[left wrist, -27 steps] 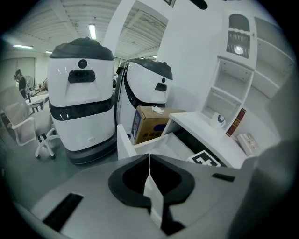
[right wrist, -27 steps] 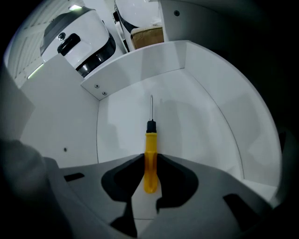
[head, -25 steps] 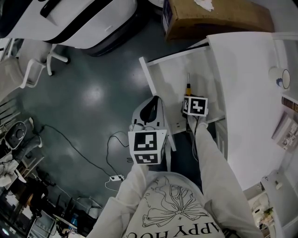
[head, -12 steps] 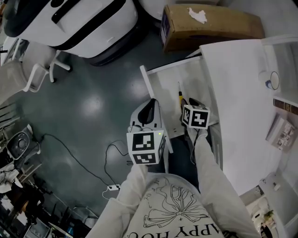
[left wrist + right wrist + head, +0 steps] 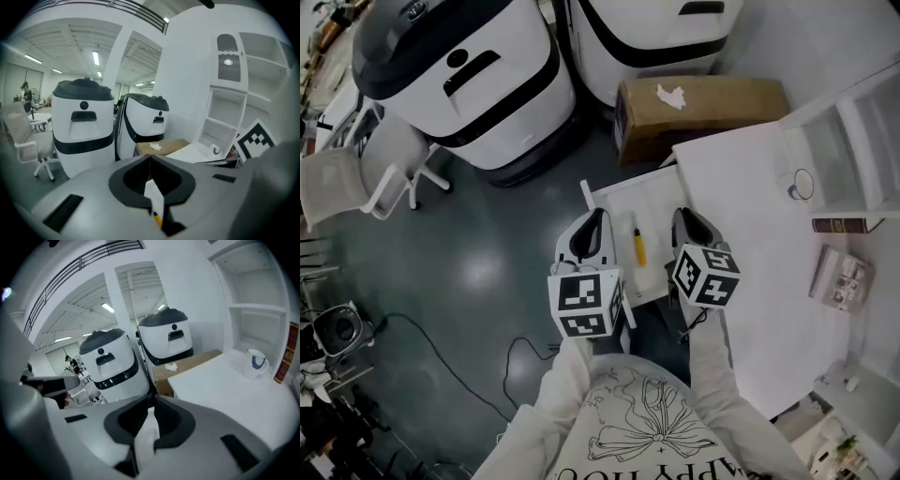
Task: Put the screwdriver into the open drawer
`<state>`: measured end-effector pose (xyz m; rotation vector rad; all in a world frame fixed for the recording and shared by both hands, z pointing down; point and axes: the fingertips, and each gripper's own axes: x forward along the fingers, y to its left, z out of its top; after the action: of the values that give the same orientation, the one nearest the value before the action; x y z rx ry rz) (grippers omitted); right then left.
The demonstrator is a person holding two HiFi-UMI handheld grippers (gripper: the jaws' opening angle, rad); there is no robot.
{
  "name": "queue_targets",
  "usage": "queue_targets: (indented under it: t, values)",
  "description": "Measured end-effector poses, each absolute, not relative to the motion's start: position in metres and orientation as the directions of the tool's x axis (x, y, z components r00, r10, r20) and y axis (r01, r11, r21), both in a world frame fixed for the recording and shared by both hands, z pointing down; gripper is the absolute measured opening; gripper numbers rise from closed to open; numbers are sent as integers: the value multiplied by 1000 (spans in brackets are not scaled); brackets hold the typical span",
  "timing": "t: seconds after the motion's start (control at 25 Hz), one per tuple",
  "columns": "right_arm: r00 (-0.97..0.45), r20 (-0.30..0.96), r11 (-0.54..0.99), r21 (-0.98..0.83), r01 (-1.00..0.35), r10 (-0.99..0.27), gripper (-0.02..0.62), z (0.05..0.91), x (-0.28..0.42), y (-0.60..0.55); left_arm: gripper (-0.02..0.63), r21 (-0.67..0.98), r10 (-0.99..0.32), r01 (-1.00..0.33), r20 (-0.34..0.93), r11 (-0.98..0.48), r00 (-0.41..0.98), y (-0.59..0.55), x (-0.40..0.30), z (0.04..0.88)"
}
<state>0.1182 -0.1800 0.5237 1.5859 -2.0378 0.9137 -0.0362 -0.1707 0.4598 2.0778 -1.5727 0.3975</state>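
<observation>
Lifted off drawer point(image 5: 654, 202), right tongs point(image 5: 152, 399) just closed empty, left tongs point(image 5: 150, 158) shut, screwdriver point(image 5: 638, 246) inside

Two grippers: the left gripper point(image 5: 596, 217) and the right gripper point(image 5: 682, 216). One screwdriver point(image 5: 638, 246), one open drawer point(image 5: 614, 193), one counter point(image 5: 750, 244). Far off, two white-and-black machines point(image 5: 459, 84), one cardboard box point(image 5: 703, 112), one mug point(image 5: 802, 185). At left, one white chair point(image 5: 356, 178).

Yellow-handled screwdriver point(image 5: 638, 247) lies flat (dark end pointing away) inside the open white drawer point(image 5: 661, 202)
</observation>
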Motion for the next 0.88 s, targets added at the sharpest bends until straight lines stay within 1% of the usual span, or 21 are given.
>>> queue_targets:
  t: [0.2,0.4,0.6,0.88]
  values:
    - [-258,533,156,-229,-961,-806,34,446,125,-192,6,190,-863,-953,410,-234,294,-182,-34,405]
    - [-240,413,174,-191,-966,-878,28,382,130,-192,6,166,-902,-954,316,-251,293,-187,-31,354]
    - [-239,318,190,-175,-966,-917,25,335,133,-188,6,148,-927,-955,240,-258,288,-186,-31,314]
    - [-254,231,219,-166,-961,-939,21,297,129,-187,6,120,-950,-961,163,-250,267,-182,-34,279]
